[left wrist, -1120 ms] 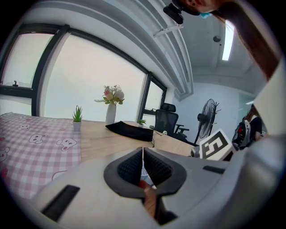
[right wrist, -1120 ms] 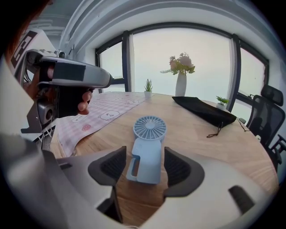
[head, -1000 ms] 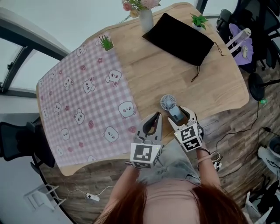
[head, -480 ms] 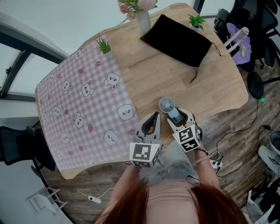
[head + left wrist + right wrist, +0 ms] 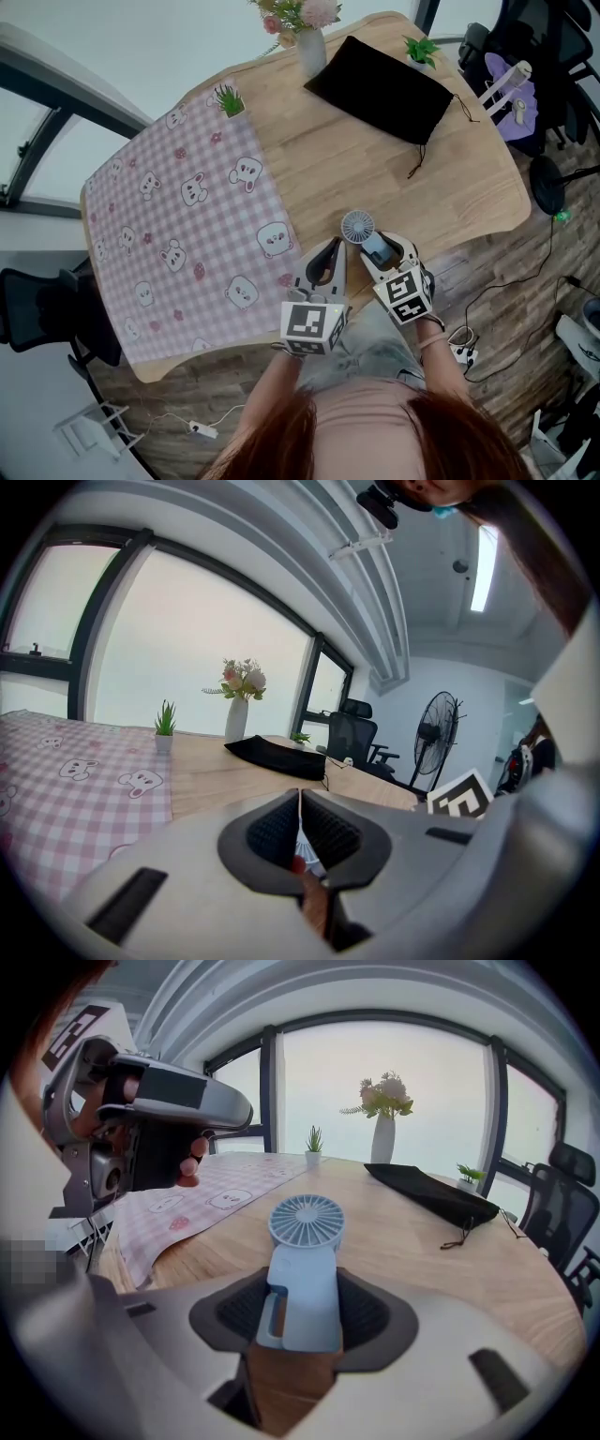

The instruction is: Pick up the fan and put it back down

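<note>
A small pale-blue hand fan (image 5: 359, 228) lies flat on the wooden table (image 5: 328, 159) near its front edge, round head pointing away from me. My right gripper (image 5: 384, 246) reaches over the fan's handle. In the right gripper view the handle (image 5: 305, 1288) fills the space between the dark pads (image 5: 239, 1312), and the jaws are closing on it; no firm squeeze shows, and the fan rests on the table. My left gripper (image 5: 330, 251) hovers just left of the fan; its pads (image 5: 272, 832) meet with nothing between them.
A pink checked cloth with bear prints (image 5: 187, 234) covers the table's left half. A black pouch (image 5: 384, 84), a flower vase (image 5: 312, 42) and two small potted plants (image 5: 230, 97) (image 5: 422, 47) stand at the far side. Chairs (image 5: 525, 84) and cables crowd the floor at the right.
The right gripper's jaws have narrowed a little around the fan's handle. Both hands and the fan have stayed where they were.
</note>
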A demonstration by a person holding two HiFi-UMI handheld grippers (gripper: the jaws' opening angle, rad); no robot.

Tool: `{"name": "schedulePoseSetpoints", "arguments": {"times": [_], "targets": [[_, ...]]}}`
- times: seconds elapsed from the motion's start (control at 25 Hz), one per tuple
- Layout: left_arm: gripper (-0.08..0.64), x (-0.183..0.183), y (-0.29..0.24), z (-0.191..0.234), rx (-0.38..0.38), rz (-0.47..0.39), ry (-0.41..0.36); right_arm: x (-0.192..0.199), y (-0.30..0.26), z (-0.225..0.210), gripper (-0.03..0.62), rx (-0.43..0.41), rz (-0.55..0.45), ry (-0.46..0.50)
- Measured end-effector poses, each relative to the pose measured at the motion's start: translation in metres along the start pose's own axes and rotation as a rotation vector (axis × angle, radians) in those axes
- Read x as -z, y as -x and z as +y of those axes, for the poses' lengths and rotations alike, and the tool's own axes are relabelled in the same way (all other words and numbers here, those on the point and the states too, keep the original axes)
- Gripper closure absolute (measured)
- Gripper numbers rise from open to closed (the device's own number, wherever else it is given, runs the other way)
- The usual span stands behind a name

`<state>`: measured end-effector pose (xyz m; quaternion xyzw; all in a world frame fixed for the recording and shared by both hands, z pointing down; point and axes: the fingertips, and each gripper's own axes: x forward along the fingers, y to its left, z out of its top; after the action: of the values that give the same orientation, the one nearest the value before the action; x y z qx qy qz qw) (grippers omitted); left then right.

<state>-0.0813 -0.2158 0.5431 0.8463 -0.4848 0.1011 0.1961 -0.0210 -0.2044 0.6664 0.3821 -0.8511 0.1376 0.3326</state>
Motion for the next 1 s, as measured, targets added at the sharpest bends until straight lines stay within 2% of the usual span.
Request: {"name": "schedulePoseSetpoints", "arguments": {"times": [1.0], "targets": [[0.548, -0.035, 0.032, -0.015, -0.045, -0.094, -0.035, -0.039, 0.057, -0.010, 0.380, 0.029, -0.114, -0.036]]}}
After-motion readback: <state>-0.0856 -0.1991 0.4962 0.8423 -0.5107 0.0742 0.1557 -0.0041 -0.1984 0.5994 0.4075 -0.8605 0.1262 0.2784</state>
